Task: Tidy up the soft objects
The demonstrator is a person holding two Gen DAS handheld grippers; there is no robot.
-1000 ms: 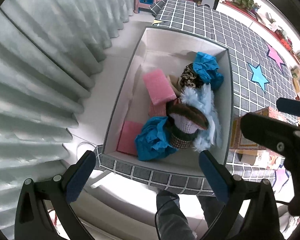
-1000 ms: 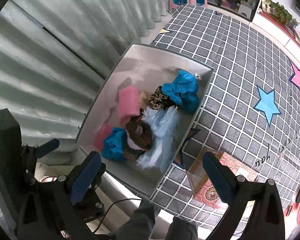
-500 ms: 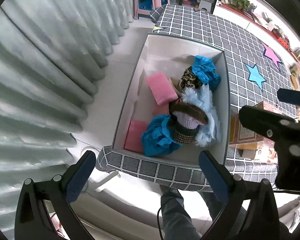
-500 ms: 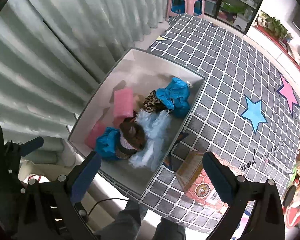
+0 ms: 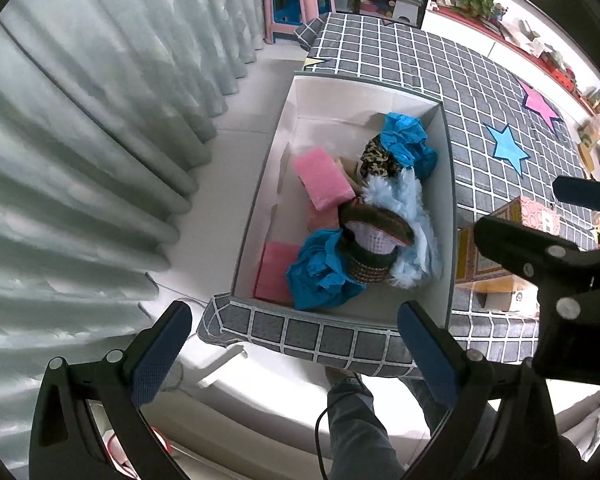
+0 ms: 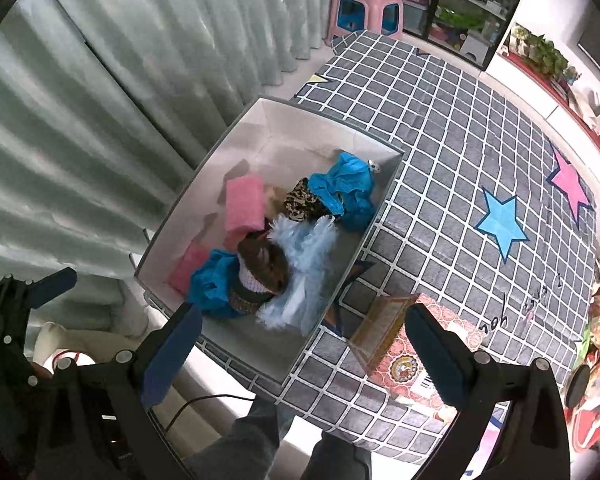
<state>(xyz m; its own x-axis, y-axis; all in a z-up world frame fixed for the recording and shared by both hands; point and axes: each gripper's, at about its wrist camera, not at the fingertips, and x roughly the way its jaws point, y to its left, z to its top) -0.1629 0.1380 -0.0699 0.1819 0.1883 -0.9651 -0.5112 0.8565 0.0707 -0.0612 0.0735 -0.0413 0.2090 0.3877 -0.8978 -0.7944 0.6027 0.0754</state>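
Both sets of jaws spread wide and empty, high above the bed [image 6: 452, 152], with the soft things heaped in the white box [image 5: 446, 184] straight ahead of the left gripper [image 5: 296, 354] and the right gripper [image 6: 304, 354] offset to its right.

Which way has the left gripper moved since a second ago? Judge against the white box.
Yes: the left gripper has drawn back from the white box.
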